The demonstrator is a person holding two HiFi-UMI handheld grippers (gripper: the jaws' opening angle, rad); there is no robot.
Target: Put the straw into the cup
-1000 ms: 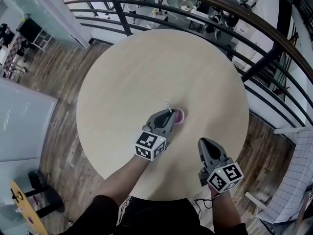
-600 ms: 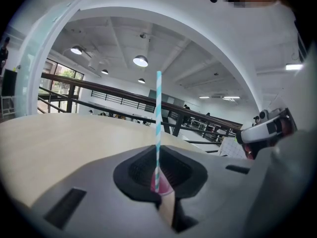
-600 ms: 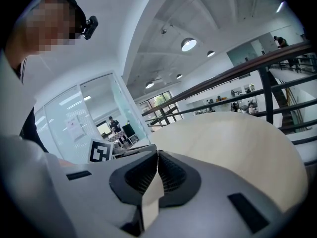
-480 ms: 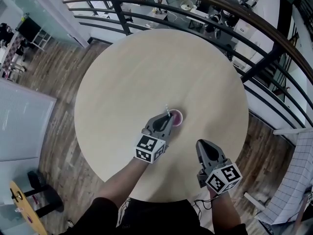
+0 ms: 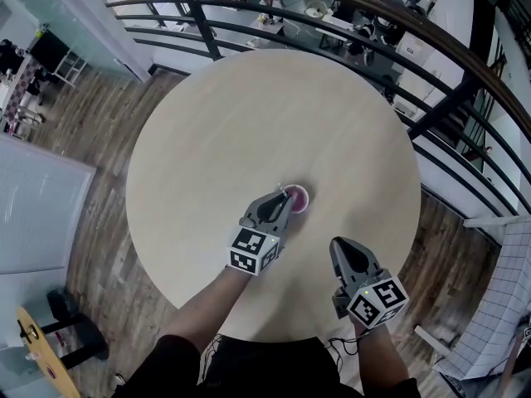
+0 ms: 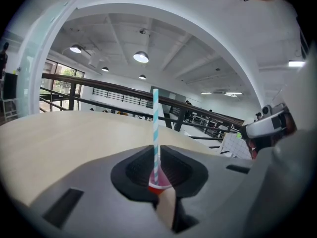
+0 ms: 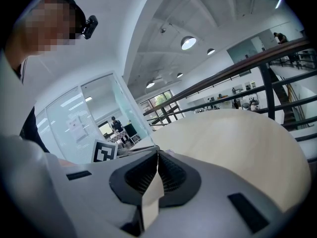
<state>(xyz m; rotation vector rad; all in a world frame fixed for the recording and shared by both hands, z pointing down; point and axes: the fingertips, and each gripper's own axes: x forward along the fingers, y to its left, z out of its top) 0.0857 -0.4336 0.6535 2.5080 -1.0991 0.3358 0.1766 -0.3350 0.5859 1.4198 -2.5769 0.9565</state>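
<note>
Straw (image 6: 155, 128), blue-white striped, upright in pink cup (image 6: 159, 185) between opening left gripper (image 5: 284, 199) fingers.

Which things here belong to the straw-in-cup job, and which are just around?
Job: straw, standing in the pink cup; left gripper, jaws opening with the straw between them; table.
Just around: right gripper, shut and empty; railing; wooden floor.
</note>
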